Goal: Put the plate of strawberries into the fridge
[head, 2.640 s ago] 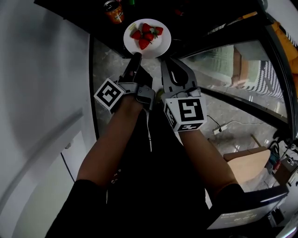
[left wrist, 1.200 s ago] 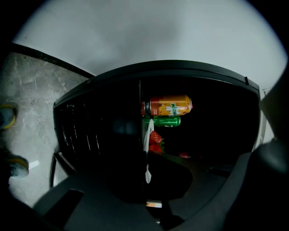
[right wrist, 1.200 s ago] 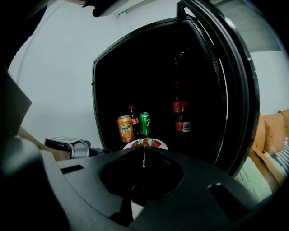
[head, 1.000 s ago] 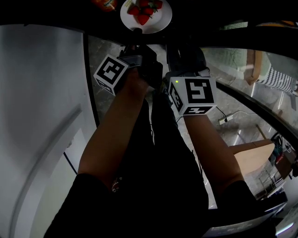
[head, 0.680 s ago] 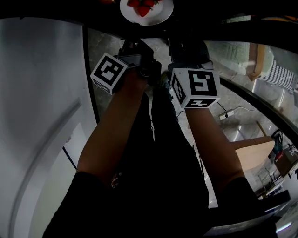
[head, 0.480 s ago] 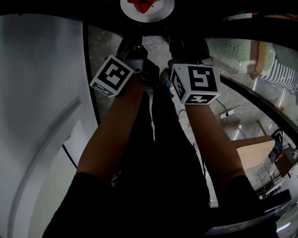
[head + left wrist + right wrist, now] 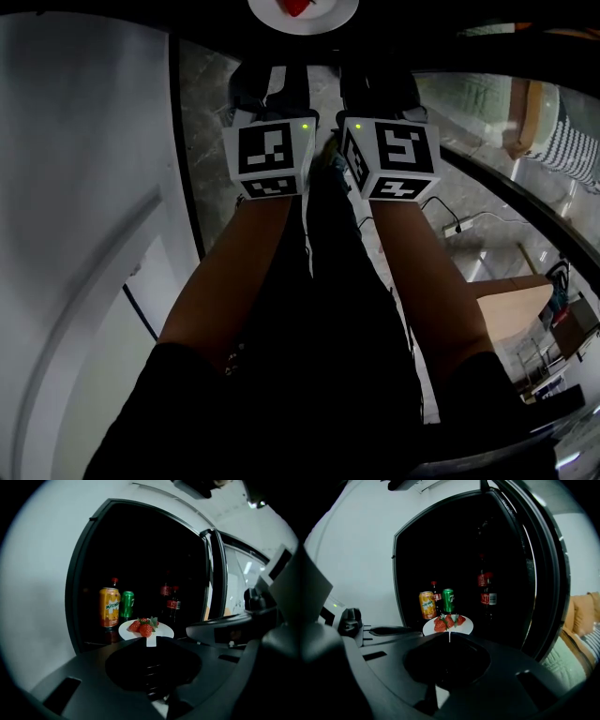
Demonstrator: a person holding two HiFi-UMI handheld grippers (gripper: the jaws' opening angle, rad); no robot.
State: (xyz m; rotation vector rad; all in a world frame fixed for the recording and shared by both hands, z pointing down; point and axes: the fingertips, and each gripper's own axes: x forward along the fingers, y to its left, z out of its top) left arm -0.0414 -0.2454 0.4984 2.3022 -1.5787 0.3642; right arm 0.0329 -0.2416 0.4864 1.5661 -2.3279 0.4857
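A white plate (image 7: 162, 631) with red strawberries (image 7: 144, 627) stands at the front of the dark fridge shelf. The right gripper view shows the same plate (image 7: 465, 626) and strawberries (image 7: 447, 621). In the head view only the plate's near rim (image 7: 302, 17) shows, at the top edge. My left gripper (image 7: 151, 642) is shut on nothing, a short way back from the plate. My right gripper (image 7: 450, 638) is shut too and holds nothing. Both marker cubes sit side by side, left (image 7: 272, 157) and right (image 7: 389, 155).
An orange can (image 7: 109, 607) and a green can (image 7: 126, 604) stand behind the plate, with dark cola bottles (image 7: 172, 603) to the right. The open glass fridge door (image 7: 543, 578) stands at the right. The white fridge wall (image 7: 84, 187) is at the left.
Both grippers have drawn back from the plate, which stays on the shelf. The left gripper has turned so its cube faces up. The plate has slid toward the head view's top edge.
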